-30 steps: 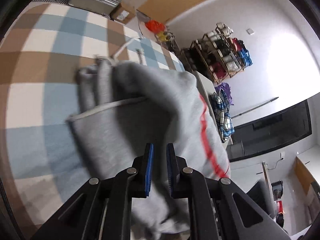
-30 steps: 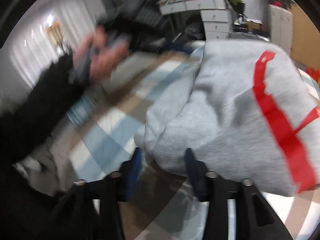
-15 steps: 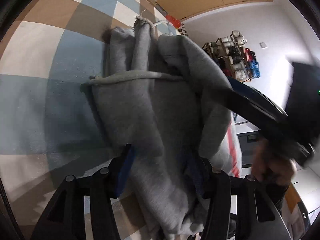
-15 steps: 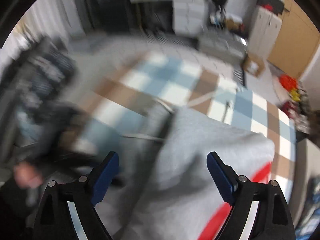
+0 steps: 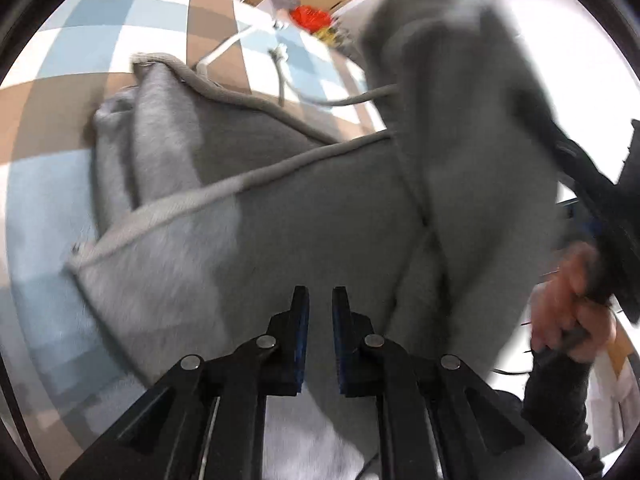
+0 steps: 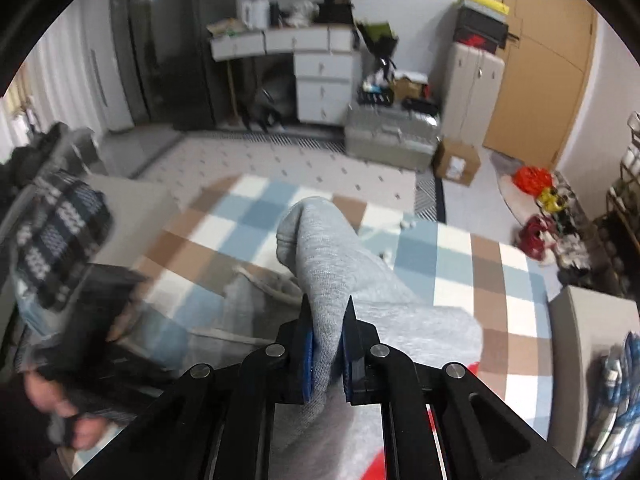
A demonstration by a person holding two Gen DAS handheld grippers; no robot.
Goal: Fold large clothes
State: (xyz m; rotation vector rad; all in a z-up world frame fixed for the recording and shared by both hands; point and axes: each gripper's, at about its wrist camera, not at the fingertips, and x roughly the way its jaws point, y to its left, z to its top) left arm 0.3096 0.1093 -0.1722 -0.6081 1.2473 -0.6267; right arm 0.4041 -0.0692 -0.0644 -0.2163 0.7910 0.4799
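Garment: grey hoodie (image 5: 304, 216), heaped in folds on the checked rug (image 5: 96, 48); one part lifted at 1 o'clock in the left view, standing as a raised peak at centre in the right view (image 6: 320, 256).
Material: thick fleece knit, matte, soft; ribbed hem band along the edge at 9 o'clock; red print showing at 6 o'clock in the right view.
Cords: pale drawstring (image 5: 280, 80) trailing onto the rug at 12 o'clock.
Left tongs (image 5: 320, 336): just closed, narrow slit between the blue pads, apparently pinching a thin layer of fleece; grip not fully visible.
Right tongs (image 6: 327, 344): just closed, clamped on a bunched ridge of fleece.
Handling, judged: limp, bulky, moderately heavy for cloth; sags and drags when lifted; not slippery, not fragile.
Hold points, judged: hem band or seam edges, both corners of one side, for an even fold.
Right hand (image 5: 568, 304): at 3 o'clock in the left view, blurred.
Surface: flat rug in blue, brown and white squares, on the floor.
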